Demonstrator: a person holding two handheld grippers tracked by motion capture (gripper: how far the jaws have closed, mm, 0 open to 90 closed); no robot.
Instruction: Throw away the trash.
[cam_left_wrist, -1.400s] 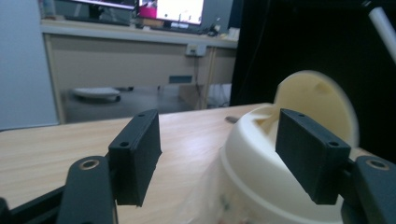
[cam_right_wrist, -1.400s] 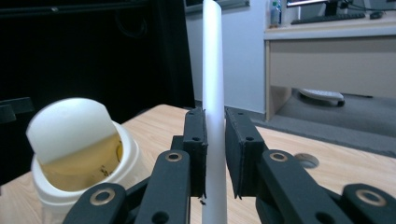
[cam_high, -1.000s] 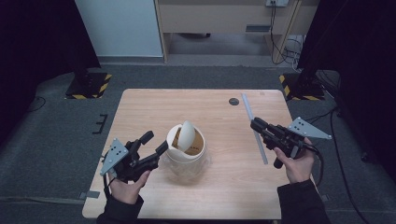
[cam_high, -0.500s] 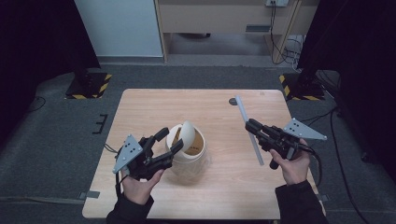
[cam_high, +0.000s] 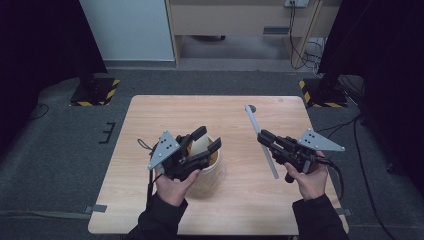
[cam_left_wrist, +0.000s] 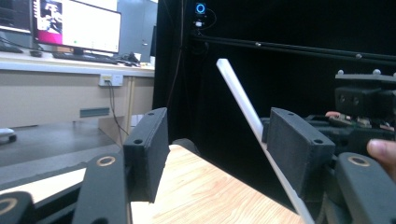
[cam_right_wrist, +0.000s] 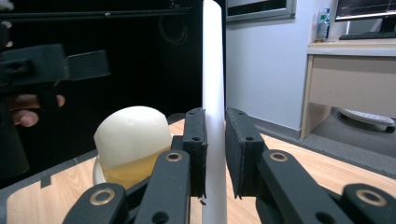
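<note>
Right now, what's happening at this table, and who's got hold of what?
A person works two handheld grippers over a wooden table. The right gripper is shut on a long white stick, holding it above the tabletop. The left gripper is open over a cream jar near the table's middle, its jaws spread wide with nothing between them.

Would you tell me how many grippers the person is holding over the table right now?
2. The left gripper hangs open above the beige jar at the table's left-centre; the right gripper is at the right, shut on the white rod.
</note>
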